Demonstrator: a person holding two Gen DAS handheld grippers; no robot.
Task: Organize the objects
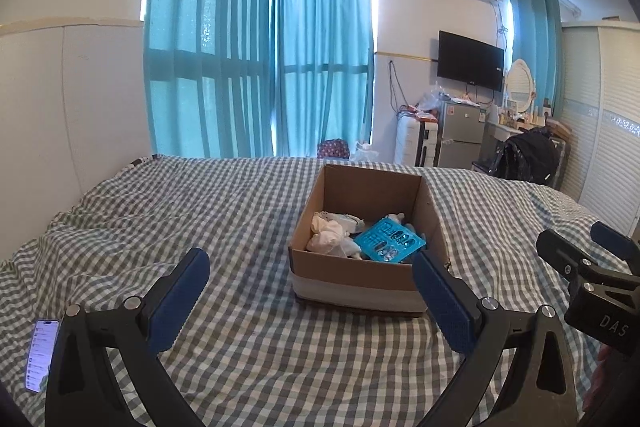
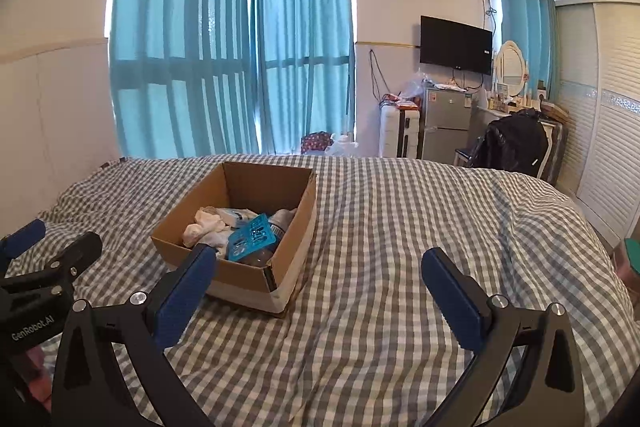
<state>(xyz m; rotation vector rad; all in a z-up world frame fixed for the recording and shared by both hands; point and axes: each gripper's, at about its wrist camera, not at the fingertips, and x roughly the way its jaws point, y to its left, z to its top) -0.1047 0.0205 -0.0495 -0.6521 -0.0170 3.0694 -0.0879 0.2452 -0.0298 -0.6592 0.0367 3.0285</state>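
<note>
- Grippers first: left gripper [image 1: 312,297] and right gripper [image 2: 316,289] both hover over the bed [image 1: 240,347], jaws spread wide, holding nothing.
- Cardboard box [image 1: 362,281] sits on the checked cover just ahead, between the two.
- Inside lie white cloth [image 1: 330,237] and a blue tray [image 1: 388,241], apparently already gathered there.
- A phone [image 1: 40,355] lies apart at the left edge.

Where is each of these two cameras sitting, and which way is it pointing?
Left wrist view: rides the left gripper, looks along its open fingers over the bed at the cardboard box; the right gripper shows at the right edge.
Right wrist view: rides the right gripper, faces likewise; the box lies left of centre, the left gripper at the left edge.
Shared: bed, box, curtains.
</note>
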